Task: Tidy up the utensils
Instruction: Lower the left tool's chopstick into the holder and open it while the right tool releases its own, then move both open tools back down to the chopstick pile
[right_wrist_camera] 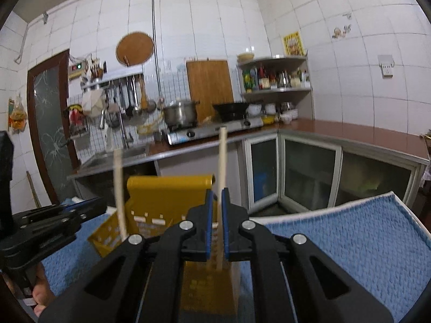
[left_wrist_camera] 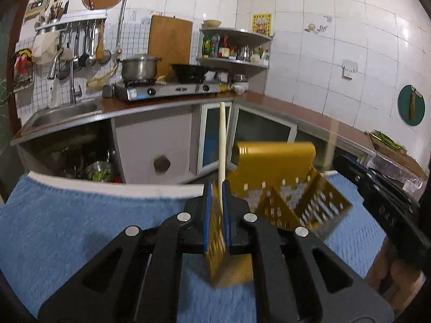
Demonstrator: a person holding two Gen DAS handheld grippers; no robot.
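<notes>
A yellow perforated utensil holder (left_wrist_camera: 272, 172) (right_wrist_camera: 167, 202) stands on a blue towel (left_wrist_camera: 80, 223) (right_wrist_camera: 350, 239). My left gripper (left_wrist_camera: 217, 210) is shut on a pale chopstick (left_wrist_camera: 222, 145) that stands upright over the holder's near compartment. My right gripper (right_wrist_camera: 217, 215) is shut on a second pale chopstick (right_wrist_camera: 222, 172), also upright over the holder. In the right wrist view the left gripper's chopstick (right_wrist_camera: 118, 188) stands at the left of the holder. In the left wrist view the right gripper's chopstick (left_wrist_camera: 330, 148) shows blurred at the right.
The towel's white edge (left_wrist_camera: 121, 185) marks the table's far side. Beyond it are a kitchen counter with a sink (left_wrist_camera: 62, 115), a gas stove with a pot (left_wrist_camera: 138, 67) and a wok (left_wrist_camera: 188, 70), a corner shelf of bottles (left_wrist_camera: 231, 48) and floor cabinets (right_wrist_camera: 309, 172).
</notes>
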